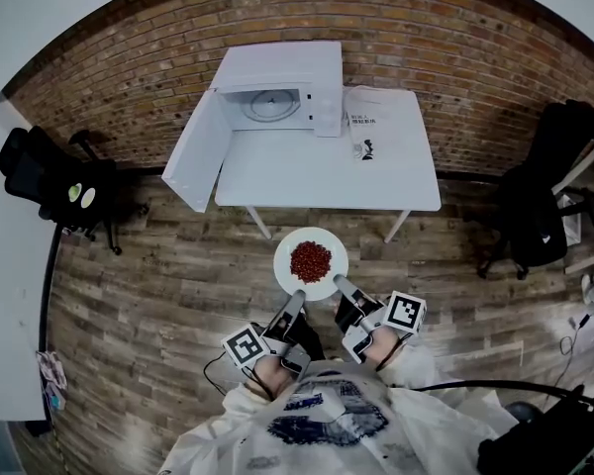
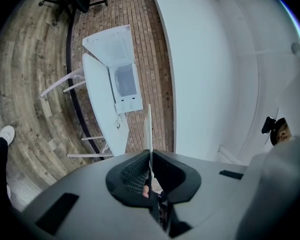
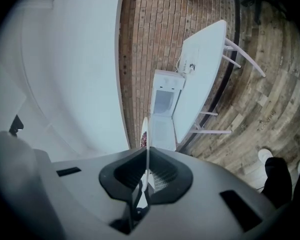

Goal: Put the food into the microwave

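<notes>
A white plate (image 1: 327,249) carrying a heap of red food (image 1: 310,260) hangs level over the wooden floor, a short way in front of the table. My left gripper (image 1: 298,298) is shut on the plate's near-left rim, and my right gripper (image 1: 339,285) is shut on its near-right rim. In each gripper view the plate shows edge-on as a thin white line (image 2: 150,134) (image 3: 146,154) clamped between the dark jaws. The white microwave (image 1: 277,87) stands at the back left of the white table (image 1: 376,176). Its door (image 1: 193,151) is swung wide open to the left and the turntable (image 1: 270,105) shows inside.
A printed sheet and a cable (image 1: 366,132) lie on the table right of the microwave. A black office chair (image 1: 59,186) stands at the left, black bags and another chair (image 1: 544,196) at the right. A brick wall runs behind the table. A cable trails on the floor near my body.
</notes>
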